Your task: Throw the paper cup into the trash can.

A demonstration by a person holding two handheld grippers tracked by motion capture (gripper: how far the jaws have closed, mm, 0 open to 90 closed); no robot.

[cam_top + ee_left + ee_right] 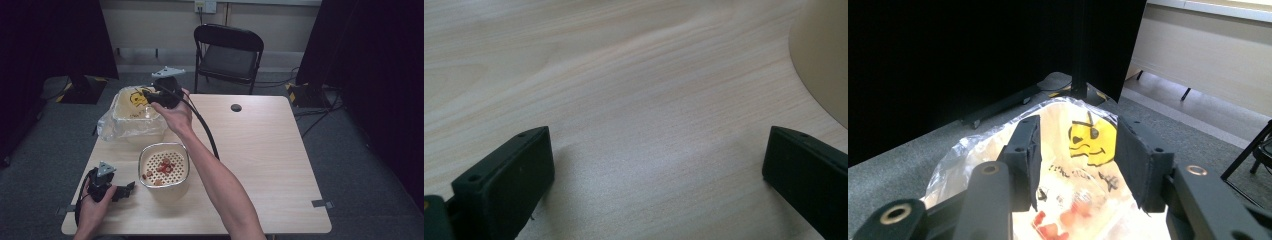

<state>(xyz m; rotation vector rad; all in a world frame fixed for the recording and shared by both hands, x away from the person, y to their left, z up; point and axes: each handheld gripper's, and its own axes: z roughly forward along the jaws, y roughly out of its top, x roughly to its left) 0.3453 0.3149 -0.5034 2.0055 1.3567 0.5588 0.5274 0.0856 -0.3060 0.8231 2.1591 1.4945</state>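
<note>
While the person's right gripper (pixel 150 95) hangs over the bag-lined bin (pixel 131 117) at about the 11 o'clock part of the table (pixel 270 165), its jaws stand parted with nothing between them, and the clear plastic liner (pixel 998 150) printed with a yellow face (pixel 1091 136) lies directly ahead of and below them. In the right gripper view, reddish scraps (pixel 1053 225) lie in the bottom of the bag, straight under the gap between the jaws, so any drop or pick here runs downward rather than sideways. Judged from this, the right hand is the working one: it is far nearer the bin than the left. The strainer bowl (pixel 164 170), holding more reddish bits on its perforated insert, sits toward 6 o'clock of the bin, well apart from the right gripper. At roughly 9 o'clock from that bowl, the left gripper (pixel 125 191) rests low near the table's front left edge, jaws spread wide and holding nothing, with the bowl's cream wall (pixel 824 55) just at the edge of the left gripper view. What the scraps are is too blurred to tell, and the bin's depth is hidden by the crumpled liner.
</note>
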